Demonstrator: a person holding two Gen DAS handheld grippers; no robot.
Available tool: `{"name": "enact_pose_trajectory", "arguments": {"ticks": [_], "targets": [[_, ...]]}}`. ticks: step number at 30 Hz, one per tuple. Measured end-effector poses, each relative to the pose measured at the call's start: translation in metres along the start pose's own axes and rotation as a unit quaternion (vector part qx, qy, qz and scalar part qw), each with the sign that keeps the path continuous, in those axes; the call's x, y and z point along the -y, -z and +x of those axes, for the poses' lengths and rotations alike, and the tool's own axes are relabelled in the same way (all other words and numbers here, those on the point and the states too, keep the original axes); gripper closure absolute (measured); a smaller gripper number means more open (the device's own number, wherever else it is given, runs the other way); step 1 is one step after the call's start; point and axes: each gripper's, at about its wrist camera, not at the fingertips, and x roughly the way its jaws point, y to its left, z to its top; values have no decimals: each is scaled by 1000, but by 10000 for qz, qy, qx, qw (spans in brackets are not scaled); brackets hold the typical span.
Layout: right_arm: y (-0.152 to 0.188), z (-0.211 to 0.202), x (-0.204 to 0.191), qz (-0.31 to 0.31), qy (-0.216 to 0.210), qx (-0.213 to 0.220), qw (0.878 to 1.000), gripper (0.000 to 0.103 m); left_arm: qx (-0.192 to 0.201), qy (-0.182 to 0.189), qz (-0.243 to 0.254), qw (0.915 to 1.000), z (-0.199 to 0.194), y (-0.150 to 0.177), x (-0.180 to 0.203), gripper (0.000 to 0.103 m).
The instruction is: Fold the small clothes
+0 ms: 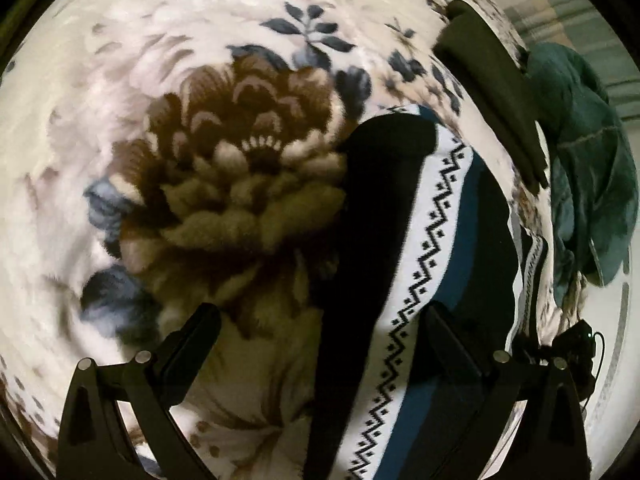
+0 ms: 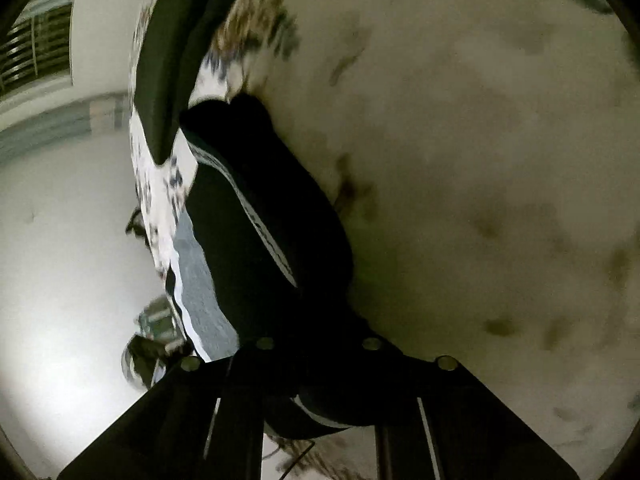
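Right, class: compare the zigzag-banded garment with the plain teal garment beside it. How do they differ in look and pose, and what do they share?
Look: the zigzag-banded garment mixes black, teal and a white patterned band; the teal garment is one plain colour. Pose: the zigzag-banded garment lies stretched out long; the teal garment is crumpled in a heap. Place: the first lies well onto the floral blanket, the second at its edge. Both are soft cloth.

Wide open floral blanket (image 1: 120, 140) on the left side, nothing lying there. On the right it's crowded: patterned garment (image 1: 436, 240), dark folded piece (image 1: 492, 92) and teal heap (image 1: 592, 184) close together.
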Motion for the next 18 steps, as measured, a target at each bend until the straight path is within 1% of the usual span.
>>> {"name": "enact_pose_trajectory", "arguments": {"ticks": [1, 2, 3, 4, 5, 6, 7, 8, 9, 11, 12, 13, 14, 15, 17, 18], "targets": [[3, -3, 1, 53, 33, -6, 10000, 78, -26, 44, 27, 10000, 1, 1, 3, 0], [10, -8, 4, 168, 61, 3, 9998, 70, -54, 159, 22, 9999, -2, 2, 1, 0], [15, -13, 7, 232, 8, 62, 9997, 53, -89, 281, -22, 9996, -4, 3, 0, 0], [27, -23, 11, 302, -124, 205, 9993, 41, -126, 385, -77, 9991, -3, 2, 2, 0], [41, -30, 16, 398, -271, 312, 9984, 38, -175, 539, -147, 9983, -3, 3, 2, 0], [48, -34, 20, 468, -350, 291, 9979, 34, -247, 776, -240, 9964, -1, 4, 1, 0], [62, -28, 25, 596, -577, 119, 9965, 28, -284, 897, -291, 9951, 2, 5, 2, 0], [70, -16, 28, 693, -771, -55, 9946, 27, -327, 1031, -346, 9935, 6, 7, 3, 0], [74, -7, 30, 738, -868, -162, 9934, 27, -373, 1154, -392, 9918, 12, 7, 3, 0], [78, 34, 28, 664, -1087, -392, 9911, 27, -432, 1302, -397, 9898, 25, 7, 7, 0], [77, 46, 28, 605, -1116, -434, 9910, 27, -461, 1349, -365, 9891, 32, 6, 9, 0], [75, 65, 27, 561, -1199, -458, 9901, 27, -487, 1352, -338, 9890, 37, 4, 11, 0], [74, 80, 26, 606, -1387, -429, 9875, 27, -496, 1352, -307, 9891, 42, 1, 13, 0], [73, 86, 24, 625, -1507, -390, 9858, 24, -486, 1408, -276, 9885, 44, -2, 15, 0], [69, 99, 13, 610, -1928, -216, 9791, 24, -511, 1486, -242, 9873, 47, -7, 17, 0], [67, 102, 9, 603, -2011, -169, 9776, 24, -525, 1523, -224, 9867, 47, -9, 17, 0]]}}
